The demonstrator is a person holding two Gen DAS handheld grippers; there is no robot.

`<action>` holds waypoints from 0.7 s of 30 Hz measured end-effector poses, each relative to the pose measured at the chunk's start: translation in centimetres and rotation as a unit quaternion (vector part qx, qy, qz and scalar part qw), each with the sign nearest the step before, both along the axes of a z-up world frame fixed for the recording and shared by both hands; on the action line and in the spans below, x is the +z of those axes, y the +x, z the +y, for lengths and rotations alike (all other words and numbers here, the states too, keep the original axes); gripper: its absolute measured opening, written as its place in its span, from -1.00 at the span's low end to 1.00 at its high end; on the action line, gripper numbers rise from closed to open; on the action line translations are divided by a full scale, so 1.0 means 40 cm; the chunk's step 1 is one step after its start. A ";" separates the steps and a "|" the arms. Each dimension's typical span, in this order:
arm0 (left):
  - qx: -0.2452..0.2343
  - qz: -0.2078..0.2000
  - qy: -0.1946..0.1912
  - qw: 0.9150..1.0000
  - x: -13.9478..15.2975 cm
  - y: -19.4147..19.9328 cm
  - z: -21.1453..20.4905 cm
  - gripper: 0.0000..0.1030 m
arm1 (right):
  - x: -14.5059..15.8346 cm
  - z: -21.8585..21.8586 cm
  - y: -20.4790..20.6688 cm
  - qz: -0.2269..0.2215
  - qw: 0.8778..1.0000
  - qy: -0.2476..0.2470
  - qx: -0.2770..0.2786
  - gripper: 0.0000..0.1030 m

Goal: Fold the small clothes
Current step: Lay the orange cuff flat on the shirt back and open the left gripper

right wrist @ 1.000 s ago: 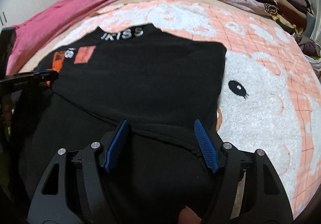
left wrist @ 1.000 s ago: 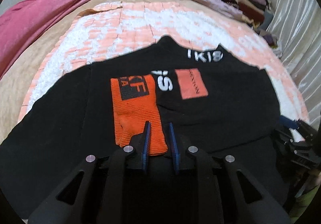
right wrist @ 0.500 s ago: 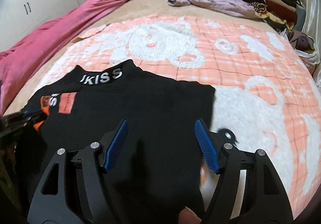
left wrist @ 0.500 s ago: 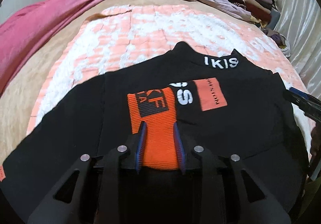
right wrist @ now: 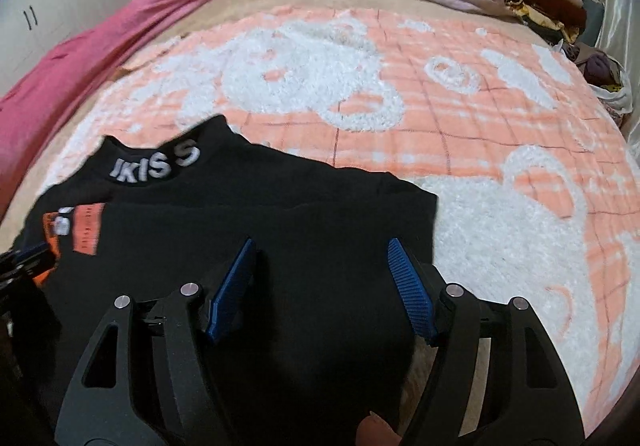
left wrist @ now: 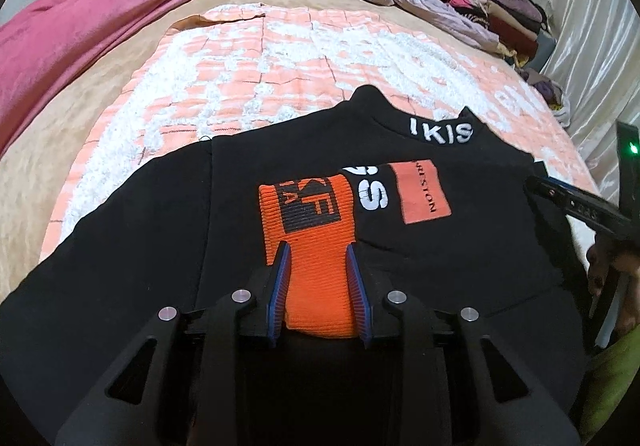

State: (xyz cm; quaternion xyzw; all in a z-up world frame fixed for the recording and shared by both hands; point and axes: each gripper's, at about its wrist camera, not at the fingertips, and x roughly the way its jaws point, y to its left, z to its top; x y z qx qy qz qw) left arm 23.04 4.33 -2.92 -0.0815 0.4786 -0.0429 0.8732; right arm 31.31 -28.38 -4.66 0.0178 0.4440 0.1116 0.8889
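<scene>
The black sweater (left wrist: 460,246) lies on the peach blanket (right wrist: 440,118) — soft, limp, light. Left gripper (left wrist: 318,274) parted around its orange cuff (left wrist: 316,246); right gripper (right wrist: 320,274) wide apart, empty — grab the hem.

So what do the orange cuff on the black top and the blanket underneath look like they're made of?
Orange cuff: looks like rib-knit stretch fabric, matte, with fine lines running across it and a printed black patch. Blanket: seems a plush fleece or chenille, since the white shapes stand up fuzzy from the flatter peach checked ground. Exact fibres can't be told.
</scene>
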 end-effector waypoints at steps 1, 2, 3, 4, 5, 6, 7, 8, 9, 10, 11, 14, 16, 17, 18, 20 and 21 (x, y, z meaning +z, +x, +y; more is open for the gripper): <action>0.000 -0.002 -0.004 1.000 0.005 -0.003 0.001 -0.46 | 0.012 -0.003 -0.020 -0.006 1.000 0.003 0.003 0.19; -0.001 -0.005 -0.007 1.000 0.011 -0.006 0.001 -0.46 | 0.020 -0.003 -0.035 -0.011 1.000 0.003 0.006 0.19; -0.003 -0.009 -0.008 1.000 0.019 -0.010 -0.001 -0.46 | 0.028 -0.002 -0.057 -0.016 1.000 0.003 0.011 0.19; -0.005 -0.012 -0.009 1.000 0.026 -0.015 -0.002 -0.46 | 0.033 -0.001 -0.074 -0.021 1.000 0.004 0.018 0.20; -0.008 -0.015 -0.009 1.000 0.032 -0.020 -0.006 -0.46 | 0.037 0.001 -0.097 -0.024 0.999 0.005 0.024 0.20; -0.013 -0.017 -0.010 1.000 0.038 -0.026 -0.012 -0.46 | 0.036 0.004 -0.117 -0.024 0.999 0.004 0.028 0.20; -0.017 -0.018 -0.012 1.000 0.041 -0.031 -0.018 -0.46 | 0.035 0.006 -0.127 -0.023 0.999 0.004 0.030 0.20; -0.023 -0.018 -0.017 0.999 0.043 -0.034 -0.023 -0.46 | 0.033 0.011 -0.143 -0.021 0.999 0.002 0.032 0.20; -0.029 -0.017 -0.023 0.999 0.045 -0.038 -0.030 -0.43 | 0.032 0.016 -0.153 -0.021 0.999 0.002 0.035 0.20; -0.032 -0.016 -0.023 0.999 0.045 -0.040 -0.036 -0.37 | 0.028 0.020 -0.168 -0.023 0.999 0.000 0.037 0.20; -0.034 -0.017 -0.019 0.999 0.044 -0.043 -0.041 -0.35 | 0.026 0.025 -0.175 -0.024 0.999 -0.002 0.038 0.20; -0.036 -0.010 0.000 0.999 0.033 -0.044 -0.054 -0.33 | 0.008 0.031 -0.193 -0.015 0.999 0.001 0.041 0.20; -0.038 0.002 0.001 0.999 0.018 -0.041 -0.057 -0.26 | -0.007 0.033 -0.198 -0.007 0.999 0.000 0.040 0.20; -0.038 0.005 0.001 0.999 0.013 -0.039 -0.058 -0.25 | -0.020 0.034 -0.198 0.000 0.999 -0.002 0.039 0.20; -0.038 0.006 0.004 0.999 0.007 -0.038 -0.061 -0.23 | -0.034 0.035 -0.196 0.008 0.999 -0.006 0.039 0.20; -0.039 0.007 0.013 0.999 0.001 -0.036 -0.066 -0.22 | -0.048 0.037 -0.198 0.011 0.999 -0.008 0.040 0.20; -0.040 0.006 0.015 0.999 0.001 -0.036 -0.067 -0.21 | -0.047 0.038 -0.199 0.010 0.999 -0.009 0.041 0.20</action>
